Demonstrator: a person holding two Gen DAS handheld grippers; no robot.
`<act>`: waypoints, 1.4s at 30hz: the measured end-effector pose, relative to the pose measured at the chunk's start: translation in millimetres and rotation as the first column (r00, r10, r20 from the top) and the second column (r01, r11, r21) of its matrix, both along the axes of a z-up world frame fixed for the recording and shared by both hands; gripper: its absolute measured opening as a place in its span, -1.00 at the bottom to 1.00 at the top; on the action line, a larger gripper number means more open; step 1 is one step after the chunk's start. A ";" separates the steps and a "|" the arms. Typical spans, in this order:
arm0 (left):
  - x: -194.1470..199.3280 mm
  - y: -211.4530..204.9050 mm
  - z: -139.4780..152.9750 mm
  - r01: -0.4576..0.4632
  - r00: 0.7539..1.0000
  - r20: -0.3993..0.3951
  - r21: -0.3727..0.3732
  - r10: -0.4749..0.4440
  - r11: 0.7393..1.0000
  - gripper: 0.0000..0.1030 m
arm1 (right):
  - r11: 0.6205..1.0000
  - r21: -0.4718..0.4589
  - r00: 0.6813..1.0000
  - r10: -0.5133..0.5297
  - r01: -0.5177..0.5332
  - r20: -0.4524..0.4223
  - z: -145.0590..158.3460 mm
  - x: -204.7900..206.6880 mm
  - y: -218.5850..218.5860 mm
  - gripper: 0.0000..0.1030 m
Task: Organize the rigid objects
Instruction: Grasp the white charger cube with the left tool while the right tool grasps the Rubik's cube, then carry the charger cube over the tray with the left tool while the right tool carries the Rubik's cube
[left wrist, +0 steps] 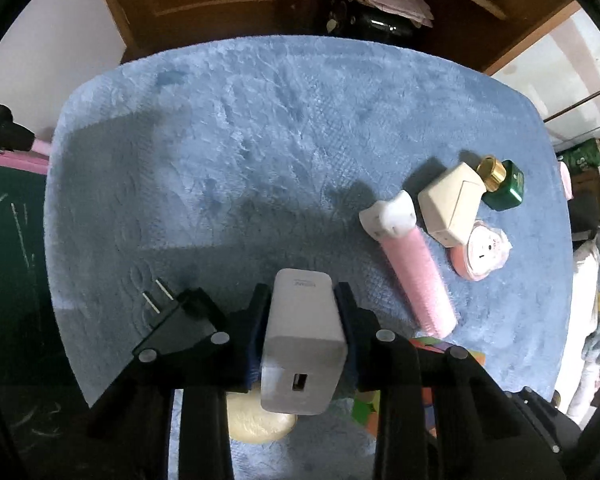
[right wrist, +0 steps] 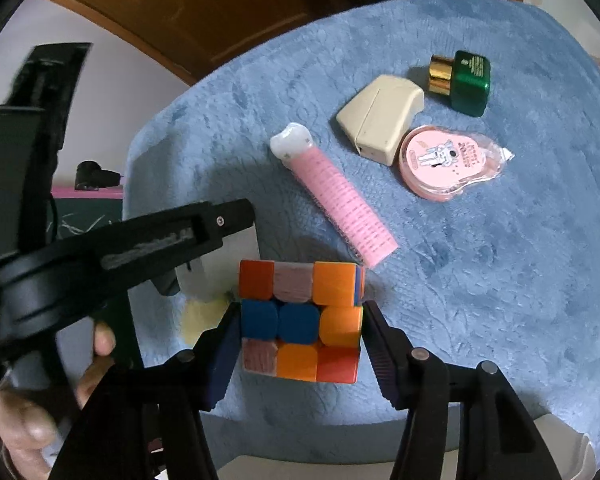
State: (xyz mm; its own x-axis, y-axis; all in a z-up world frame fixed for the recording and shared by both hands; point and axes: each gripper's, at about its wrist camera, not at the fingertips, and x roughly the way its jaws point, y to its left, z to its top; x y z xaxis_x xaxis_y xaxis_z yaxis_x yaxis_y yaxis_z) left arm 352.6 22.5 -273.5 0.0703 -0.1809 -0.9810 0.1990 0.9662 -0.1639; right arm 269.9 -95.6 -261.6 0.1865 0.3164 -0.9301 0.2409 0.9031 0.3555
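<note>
Your left gripper is clamped on the white charger block, its USB port facing the camera, held above the blue plush cloth. Under it you can glimpse a pale yellow round thing on the cloth, too hidden to name. Your right gripper has its jaws spread on either side of the puzzle cube, which rests on the cloth; whether the pads touch its sides you cannot tell. Your left hand shows at the lower left of the right wrist view. Just beyond the cube lies the pink hair roller with its white end pointing away. Farther out sit the cream plug adapter, the pink correction tape touching it, and the green bottle with a gold cap, lying on its side.
</note>
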 end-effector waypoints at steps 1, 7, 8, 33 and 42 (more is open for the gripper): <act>-1.7 -0.8 1.1 0.003 1.000 0.008 0.009 -0.003 1.000 -0.32 | 1.000 0.001 1.000 0.003 -0.003 0.009 1.7 -2.2 -1.4 0.14; -17.1 -3.1 11.7 -0.006 1.000 0.015 0.005 0.005 1.000 -0.32 | 0.999 0.044 1.000 -0.006 0.005 0.021 9.5 -10.7 -14.3 0.13; -20.5 -2.0 15.4 -0.014 1.000 0.016 -0.002 0.014 1.000 -0.32 | 0.999 0.053 1.000 -0.005 0.003 0.027 13.7 -14.5 -17.9 0.13; -222.0 -9.0 197.0 -0.114 0.949 0.280 -0.118 0.143 0.987 -0.32 | 0.982 0.019 0.927 0.172 -0.189 0.332 167.2 -166.4 -82.7 0.14; -293.4 -17.1 166.6 -0.200 0.946 0.246 -0.076 0.213 0.977 -0.32 | 0.951 -0.100 0.887 0.308 -0.292 0.343 159.1 -238.4 -82.7 0.14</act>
